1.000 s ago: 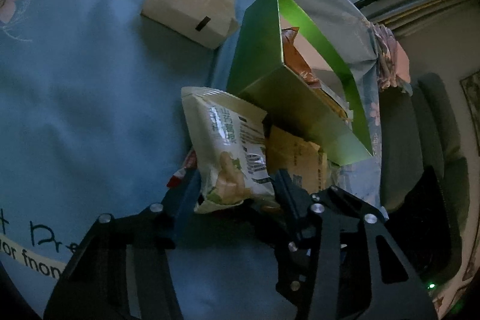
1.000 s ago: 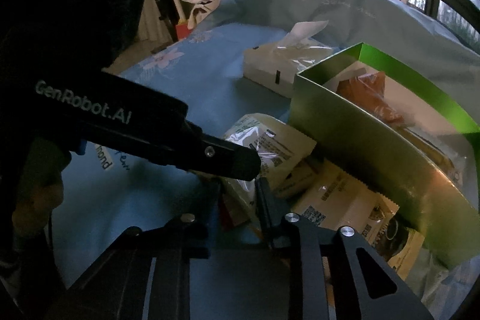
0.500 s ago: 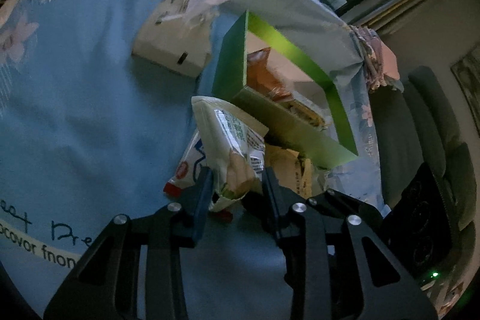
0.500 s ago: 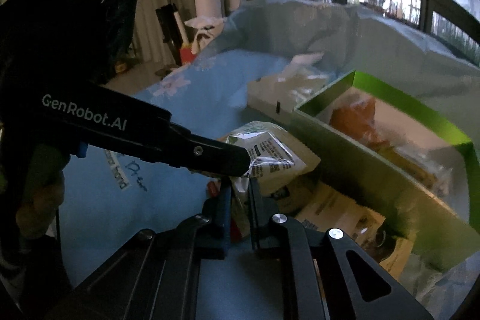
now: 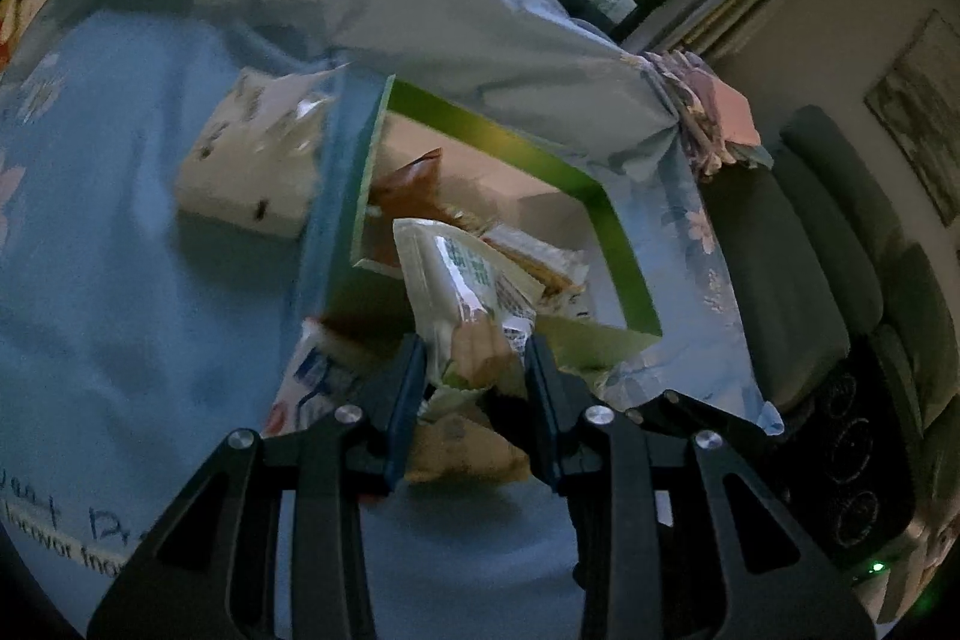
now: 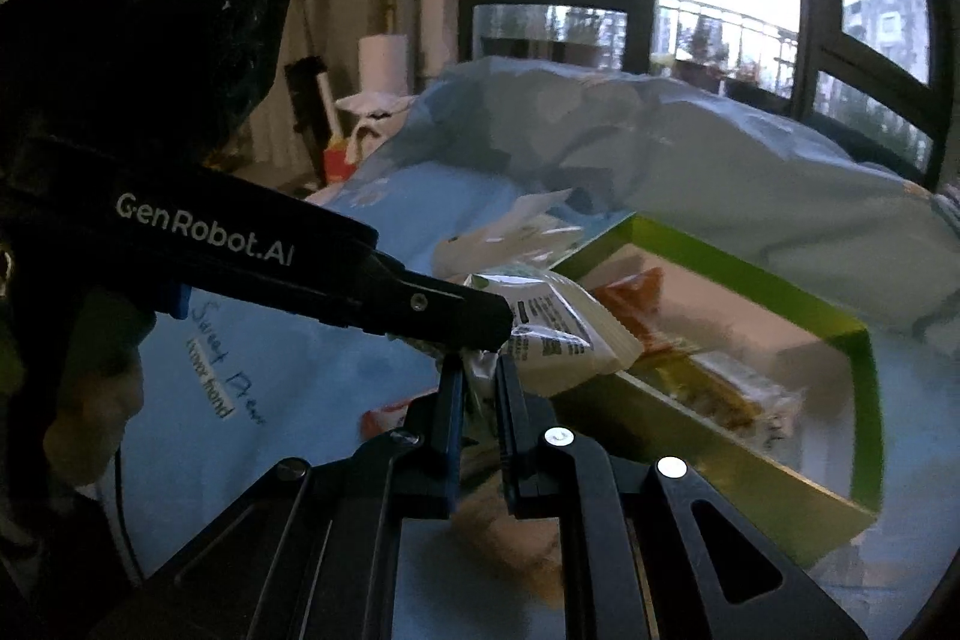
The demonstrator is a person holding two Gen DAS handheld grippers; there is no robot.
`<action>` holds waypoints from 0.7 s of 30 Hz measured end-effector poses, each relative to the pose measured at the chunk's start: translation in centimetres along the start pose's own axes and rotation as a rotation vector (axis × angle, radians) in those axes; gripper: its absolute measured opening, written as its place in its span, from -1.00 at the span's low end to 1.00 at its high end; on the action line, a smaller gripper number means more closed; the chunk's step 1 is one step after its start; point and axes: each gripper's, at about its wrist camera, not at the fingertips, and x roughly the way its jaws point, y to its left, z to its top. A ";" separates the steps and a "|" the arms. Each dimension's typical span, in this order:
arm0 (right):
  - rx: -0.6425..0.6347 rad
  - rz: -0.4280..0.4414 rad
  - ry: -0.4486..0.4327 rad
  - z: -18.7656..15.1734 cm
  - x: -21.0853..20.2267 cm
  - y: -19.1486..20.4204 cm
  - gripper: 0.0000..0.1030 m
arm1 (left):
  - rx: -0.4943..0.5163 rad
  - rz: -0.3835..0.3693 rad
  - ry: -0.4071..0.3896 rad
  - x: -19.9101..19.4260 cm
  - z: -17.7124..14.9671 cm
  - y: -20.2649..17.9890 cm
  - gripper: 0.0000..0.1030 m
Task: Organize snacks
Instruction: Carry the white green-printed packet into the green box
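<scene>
Crinkly foil is all that either tool has hold of. The left tool [image 5: 474,370] is clenched on the lower end of a pale snack bag [image 5: 462,292], and the right tool [image 6: 480,388] is pinched tight on the same bag [image 6: 552,334] from the other side, its jaws nearly together on a thin fold of the wrapper. Both sets of jaws have just been closing on that bag. The bag hangs above the blue cloth [image 5: 120,280] of the worktop, its upper end over the near wall of the green box [image 5: 624,256], which already holds an orange packet [image 5: 414,190] and a few others.

The main risk, as I judge it, is the two tools working against each other. If they pull apart or twist in different ways, the slick wrapper could slide out of the narrow right pinch, or the seam could tear. A puffed bag squeezed this hard may also burst or crush what is inside.

The low end of the bag sits close to the box wall; dragging it forward without more lift could catch the rim and shove or tip the light box.

Loose packets [image 5: 312,388] lie just under the tools and could be snagged and swept along. A tissue pack [image 5: 252,160] rests beside the box, clear of the path.
</scene>
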 end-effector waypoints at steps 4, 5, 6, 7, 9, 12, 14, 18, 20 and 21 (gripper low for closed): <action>0.034 -0.031 -0.022 0.5 -0.6 -1.8 -0.78 | 0.070 -0.001 0.001 1.4 1.6 -2.0 -0.37; 0.049 -0.036 -0.028 0.7 -0.6 -2.4 -0.77 | 0.088 -0.004 0.002 2.0 2.1 -2.5 -0.37; 0.069 -0.043 -0.033 1.0 -0.7 -3.2 -0.77 | 0.106 -0.006 0.002 2.5 2.5 -3.0 -0.37; 0.079 -0.047 -0.035 1.2 -0.6 -3.7 -0.77 | 0.118 -0.011 0.001 2.9 2.8 -3.4 -0.37; 0.101 -0.066 -0.039 1.6 -0.5 -4.9 -0.77 | 0.132 -0.025 0.002 3.8 3.5 -3.8 -0.36; 0.129 -0.087 -0.034 2.0 -0.1 -6.6 -0.77 | 0.143 -0.044 0.003 5.4 4.5 -4.2 -0.36; 0.147 -0.093 -0.028 2.0 0.1 -7.7 -0.77 | 0.149 -0.050 0.007 6.7 5.1 -4.4 -0.36; 0.169 -0.104 0.003 1.9 1.3 -9.4 -0.77 | 0.143 -0.053 0.020 8.7 5.9 -4.4 -0.36; 0.179 -0.102 0.020 1.6 1.8 -9.9 -0.77 | 0.137 -0.052 0.028 9.6 6.1 -4.1 -0.36; 0.184 -0.099 0.026 1.6 2.0 -10.2 -0.77 | 0.132 -0.053 0.030 9.8 6.2 -4.0 -0.36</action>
